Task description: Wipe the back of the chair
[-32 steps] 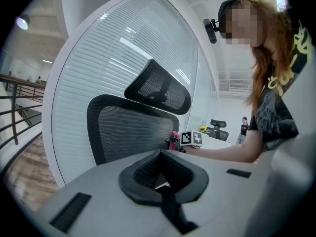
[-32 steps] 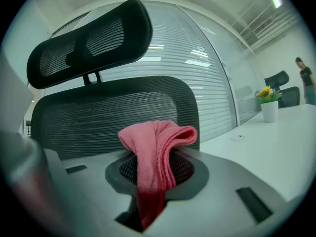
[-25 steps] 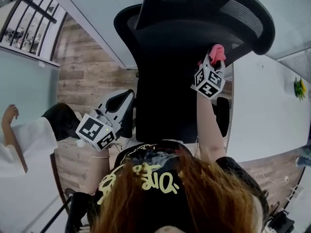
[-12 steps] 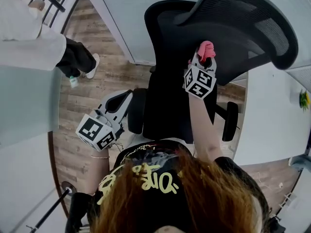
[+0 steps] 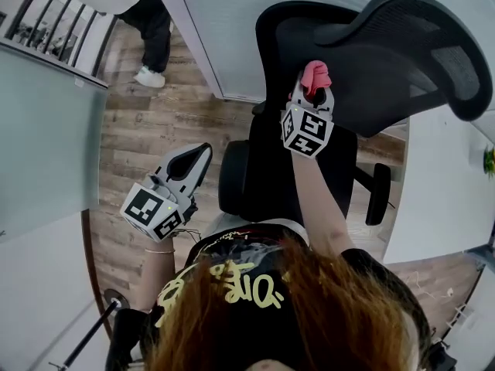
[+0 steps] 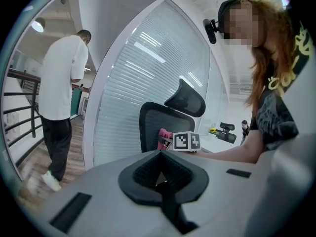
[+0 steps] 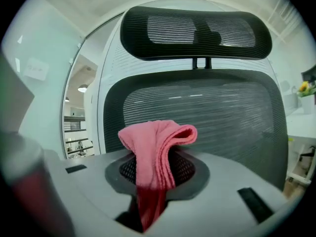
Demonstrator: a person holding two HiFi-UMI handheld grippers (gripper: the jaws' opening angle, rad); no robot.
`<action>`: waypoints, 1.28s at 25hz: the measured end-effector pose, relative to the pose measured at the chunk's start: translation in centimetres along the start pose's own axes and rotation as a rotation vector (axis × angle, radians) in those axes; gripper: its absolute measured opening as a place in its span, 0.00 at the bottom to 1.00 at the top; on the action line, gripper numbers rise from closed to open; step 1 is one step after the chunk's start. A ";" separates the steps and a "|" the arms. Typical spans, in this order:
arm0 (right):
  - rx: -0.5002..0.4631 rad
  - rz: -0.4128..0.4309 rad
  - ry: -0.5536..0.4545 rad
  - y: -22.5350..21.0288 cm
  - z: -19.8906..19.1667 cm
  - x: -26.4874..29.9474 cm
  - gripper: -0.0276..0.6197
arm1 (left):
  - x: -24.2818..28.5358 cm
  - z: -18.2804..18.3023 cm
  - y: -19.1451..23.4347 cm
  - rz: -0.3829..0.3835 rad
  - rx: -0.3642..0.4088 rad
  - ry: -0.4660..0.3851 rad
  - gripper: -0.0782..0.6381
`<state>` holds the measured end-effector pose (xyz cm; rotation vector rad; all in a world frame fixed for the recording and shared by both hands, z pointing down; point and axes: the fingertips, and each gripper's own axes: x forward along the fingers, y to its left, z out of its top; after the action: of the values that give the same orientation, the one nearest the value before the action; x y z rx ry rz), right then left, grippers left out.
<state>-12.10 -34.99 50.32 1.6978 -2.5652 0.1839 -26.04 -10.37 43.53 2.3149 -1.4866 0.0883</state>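
A black mesh office chair (image 5: 309, 107) stands before me with its back (image 7: 207, 117) and headrest (image 7: 197, 31) facing me. My right gripper (image 5: 313, 91) is raised in front of the chair back, shut on a folded pink cloth (image 7: 155, 157); in the head view the pink cloth (image 5: 315, 76) sticks out beyond the jaws, close to the mesh. My left gripper (image 5: 186, 168) hangs lower at the left, away from the chair, jaws shut with nothing between them. The left gripper view shows the chair (image 6: 165, 122) and the cloth (image 6: 164, 138) from the side.
A glass partition with blinds (image 5: 232, 29) runs behind the chair. A person in a white shirt and dark trousers (image 6: 59, 102) stands on the wooden floor (image 5: 147, 130) at the left, near a railing. A white table (image 5: 441, 192) lies to the right.
The view has swung, so the chair sits further right. My right gripper with the pink cloth has shifted left across the chair back. The bystander has moved to the upper left.
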 end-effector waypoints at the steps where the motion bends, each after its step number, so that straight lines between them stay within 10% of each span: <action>1: -0.003 0.004 -0.001 0.6 -0.1 0.1 0.17 | -0.1 0.0 0.3 -0.002 0.000 0.001 0.10; 20: -0.138 0.298 0.023 13.4 0.0 -1.4 0.17 | -0.5 -0.5 2.2 -0.101 0.010 0.036 0.10; 32: -0.057 0.281 -0.090 1.2 6.7 -16.7 0.17 | 4.6 2.2 -10.6 -0.270 0.109 -0.062 0.10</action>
<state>-6.51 -20.16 41.69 1.3512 -2.8365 0.0462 -14.96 -11.29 39.66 2.6049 -1.2093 0.0237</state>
